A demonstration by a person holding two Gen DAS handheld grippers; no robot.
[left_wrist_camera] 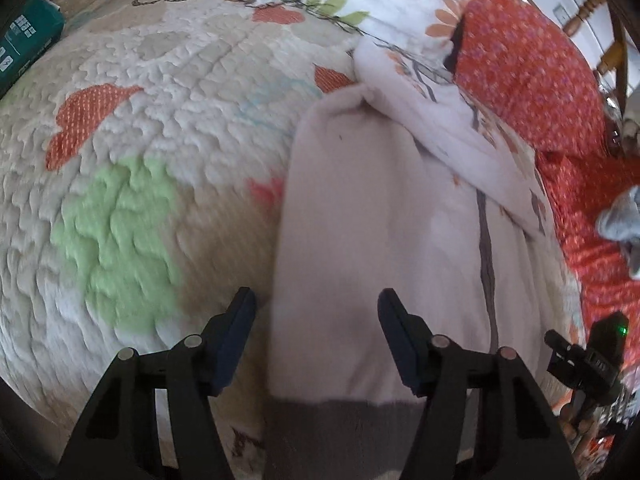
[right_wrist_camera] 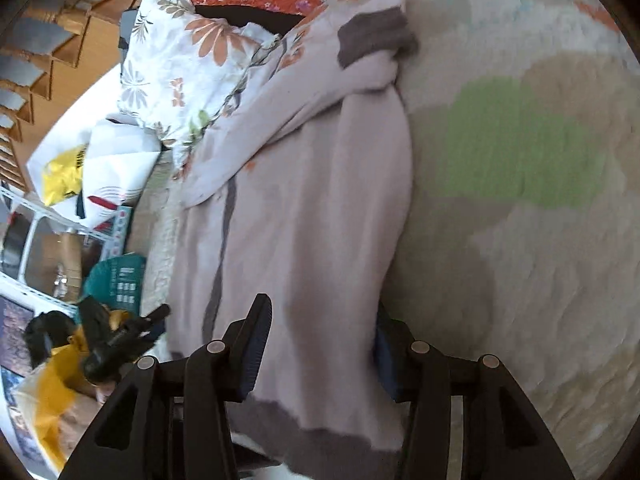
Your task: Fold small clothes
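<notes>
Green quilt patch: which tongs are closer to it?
Left, probably. The green patch lies just left of the left tongs; from the right tongs it sits farther ahead, rightward.

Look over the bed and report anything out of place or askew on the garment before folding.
The pale pink garment is not flat: its far sleeve is twisted and bunched, with the dark cuff crumpled on the quilt. A floral cloth overlaps one edge. Nothing looks torn or spilled.

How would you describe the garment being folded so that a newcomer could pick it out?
On the quilted bedspread with the green patch lies a pale pink fleece garment. Unlike the flowered white pillow beside it, it is plain, with grey-brown cuffs.
</notes>
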